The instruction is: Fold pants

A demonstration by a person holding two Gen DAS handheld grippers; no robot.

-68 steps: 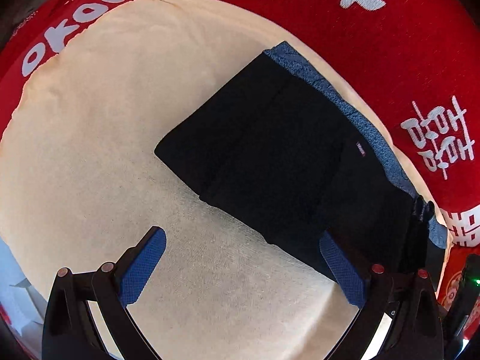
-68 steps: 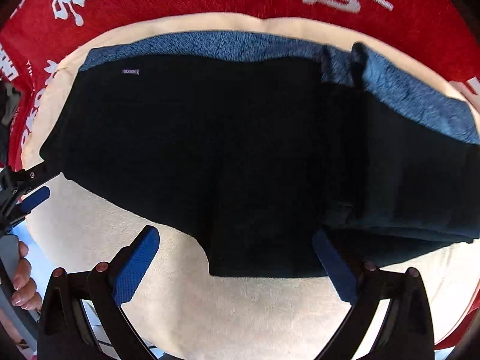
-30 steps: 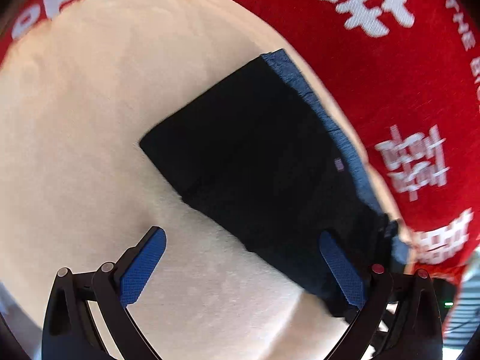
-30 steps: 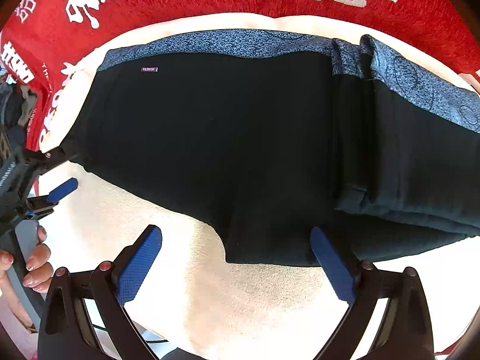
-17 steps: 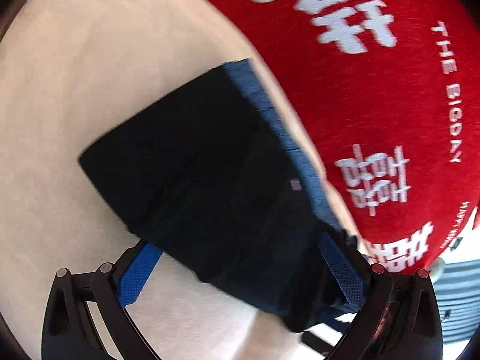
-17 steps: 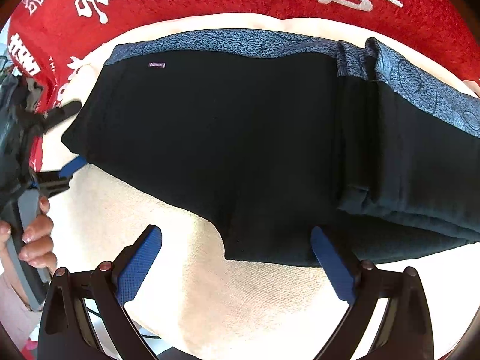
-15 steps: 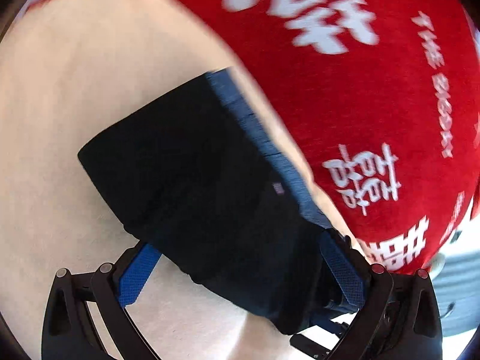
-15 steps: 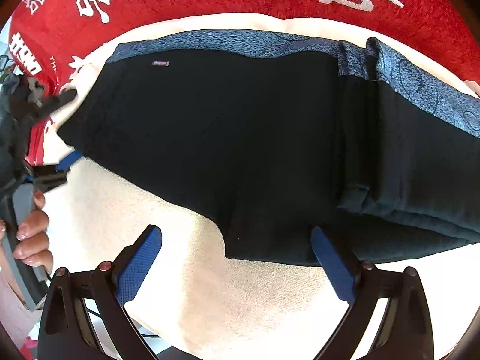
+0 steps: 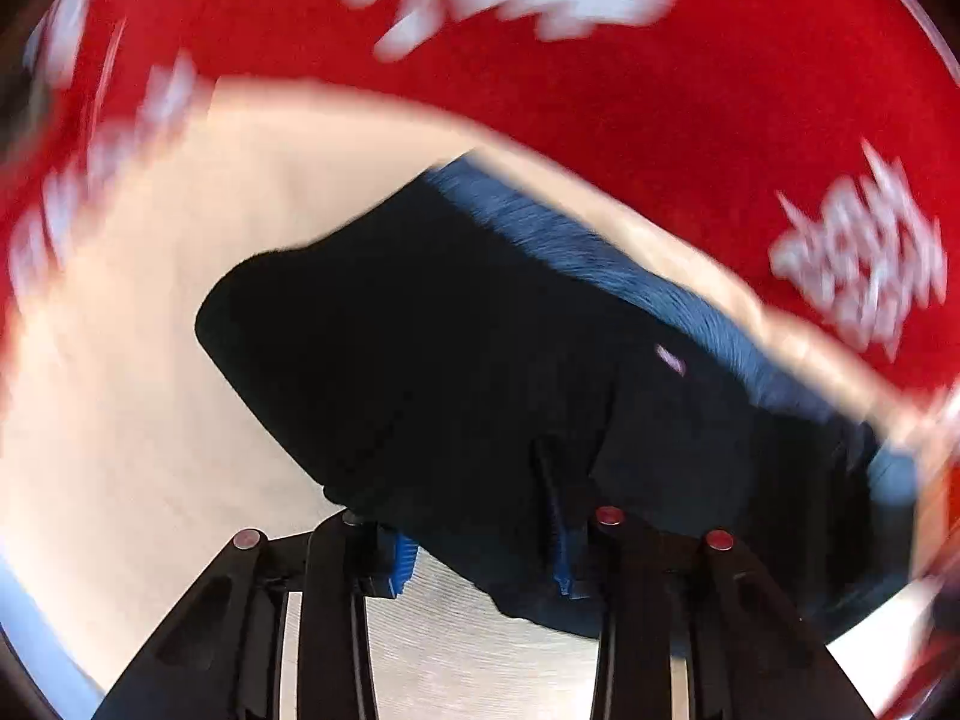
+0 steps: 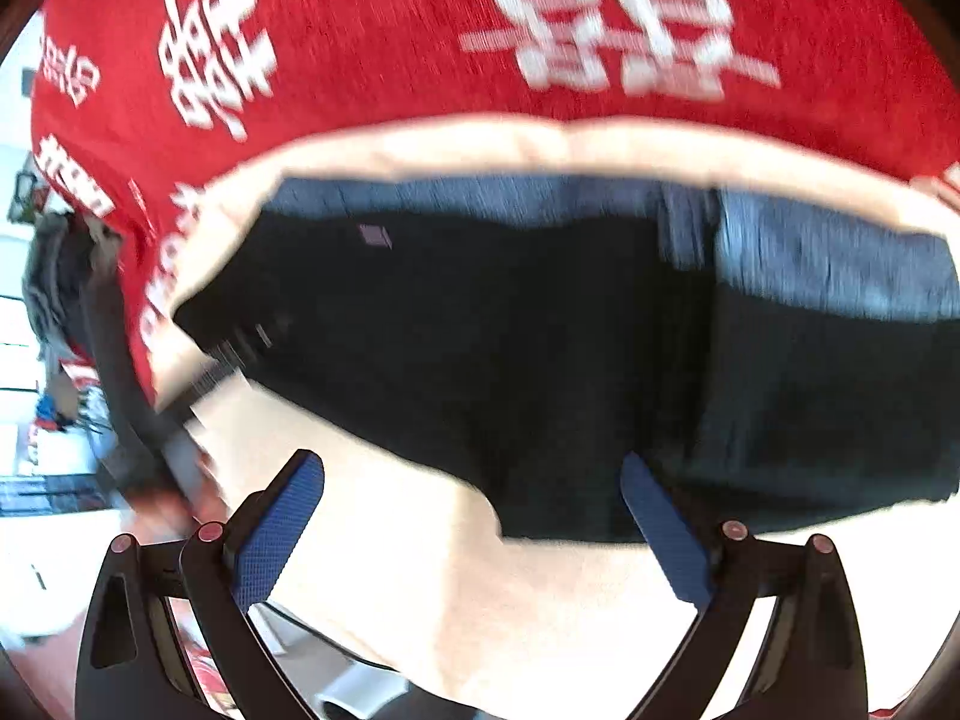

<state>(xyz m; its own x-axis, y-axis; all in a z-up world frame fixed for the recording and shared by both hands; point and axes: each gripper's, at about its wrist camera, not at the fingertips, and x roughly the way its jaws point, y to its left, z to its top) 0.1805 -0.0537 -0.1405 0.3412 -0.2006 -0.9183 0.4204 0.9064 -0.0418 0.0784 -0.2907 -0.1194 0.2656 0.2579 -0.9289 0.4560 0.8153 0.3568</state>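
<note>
The black pants (image 9: pixel 450 360) with a blue-grey waistband (image 9: pixel 600 264) lie partly folded on a cream cloth (image 9: pixel 120 390). My left gripper (image 9: pixel 480 546) is shut on the near edge of the pants, with black fabric bunched between its blue pads. In the right wrist view the pants (image 10: pixel 510 348) spread across the middle, with a folded layer at the right. My right gripper (image 10: pixel 474 516) is open and empty, just in front of the pants' lower edge. The left gripper (image 10: pixel 198 372) shows blurred at the pants' left corner.
A red blanket with white characters (image 9: pixel 660 90) lies beyond the cream cloth, also in the right wrist view (image 10: pixel 420 30). The cream cloth (image 10: pixel 390 570) runs under my right gripper. Room clutter (image 10: pixel 54 360) shows at the far left.
My left gripper has moved onto the pants' edge and closed on it. The right gripper has pulled back a little and stays open. Both views are motion-blurred now.
</note>
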